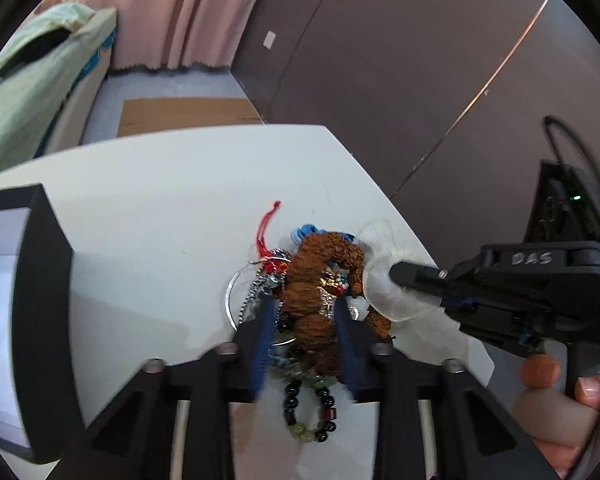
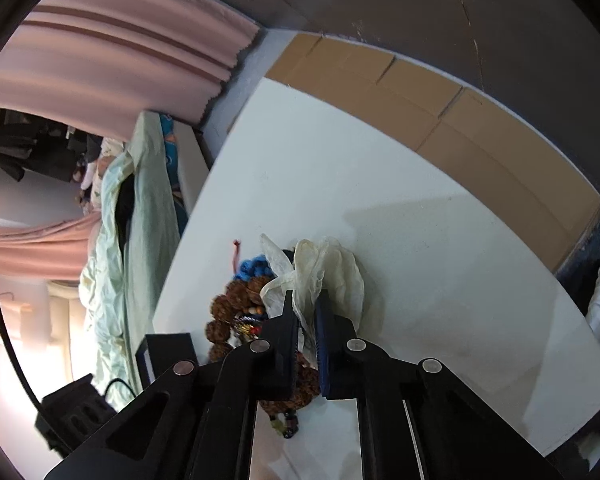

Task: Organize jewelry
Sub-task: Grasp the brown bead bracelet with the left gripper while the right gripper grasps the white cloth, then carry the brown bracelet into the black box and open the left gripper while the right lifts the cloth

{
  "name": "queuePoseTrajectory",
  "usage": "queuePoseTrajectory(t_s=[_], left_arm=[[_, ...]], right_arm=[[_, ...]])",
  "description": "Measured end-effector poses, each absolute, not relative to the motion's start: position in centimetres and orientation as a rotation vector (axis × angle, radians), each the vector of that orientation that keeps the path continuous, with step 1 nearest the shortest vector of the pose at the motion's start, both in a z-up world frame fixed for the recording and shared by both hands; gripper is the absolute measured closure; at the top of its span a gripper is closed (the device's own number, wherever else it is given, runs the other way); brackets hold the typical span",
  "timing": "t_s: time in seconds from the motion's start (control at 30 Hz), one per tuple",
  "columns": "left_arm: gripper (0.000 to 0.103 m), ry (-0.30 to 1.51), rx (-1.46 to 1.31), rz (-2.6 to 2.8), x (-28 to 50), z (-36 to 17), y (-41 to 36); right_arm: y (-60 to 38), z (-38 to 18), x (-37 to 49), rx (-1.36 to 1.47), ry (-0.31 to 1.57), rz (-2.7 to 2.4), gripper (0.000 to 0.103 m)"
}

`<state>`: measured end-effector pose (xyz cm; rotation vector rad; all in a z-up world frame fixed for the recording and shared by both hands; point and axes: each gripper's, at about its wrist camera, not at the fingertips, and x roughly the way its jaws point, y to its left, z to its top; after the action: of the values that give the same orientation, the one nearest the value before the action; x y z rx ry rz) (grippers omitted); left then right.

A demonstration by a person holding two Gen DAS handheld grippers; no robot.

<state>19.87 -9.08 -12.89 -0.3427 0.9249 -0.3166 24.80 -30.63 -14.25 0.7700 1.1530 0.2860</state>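
The jewelry (image 1: 320,280) lies in a tangled heap on the white counter (image 1: 160,208), right between the fingers of my left tongs (image 1: 305,312). Those fingers straddle the brown knobbly bead bracelet (image 1: 324,256), narrowed around it; I cannot tell whether the pads press on it. My right tongs (image 2: 305,312) are pressed together, pinching a clear plastic bag (image 2: 320,268) at the heap's right edge. A string of dark and green beads (image 1: 310,412) trails back beneath my left tongs. A red cord (image 1: 265,224) and blue cord (image 1: 302,233) lie beyond the fingertips.
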Motion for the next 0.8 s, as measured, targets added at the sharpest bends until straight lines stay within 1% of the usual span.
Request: queuePoseTrajectory(t_s=[0.1,0.23,0.43,0.8], left_arm=[[0.079,0.903,-0.326,-0.311,19.6,-12.6,-9.3],[0.084,0.87,-0.327,-0.325,18.9,-11.8,-9.3],[0.084,0.809,-0.35,-0.343,17.7,-9.8,-9.1],[0.084,0.71,-0.379,-0.349,14.6,-6.0,-7.1]], right_arm=[[-30.6,-12.5,24.5,0.736,1.082,0.295,0.094],[-30.4,-11.0,24.1,0.684,1.03,0.303,0.094],[-30.8,-9.3,23.3,0.659,0.968,0.32,0.094],[-30.8,-8.0,21.3,0.681,0.898,0.377,0.094]])
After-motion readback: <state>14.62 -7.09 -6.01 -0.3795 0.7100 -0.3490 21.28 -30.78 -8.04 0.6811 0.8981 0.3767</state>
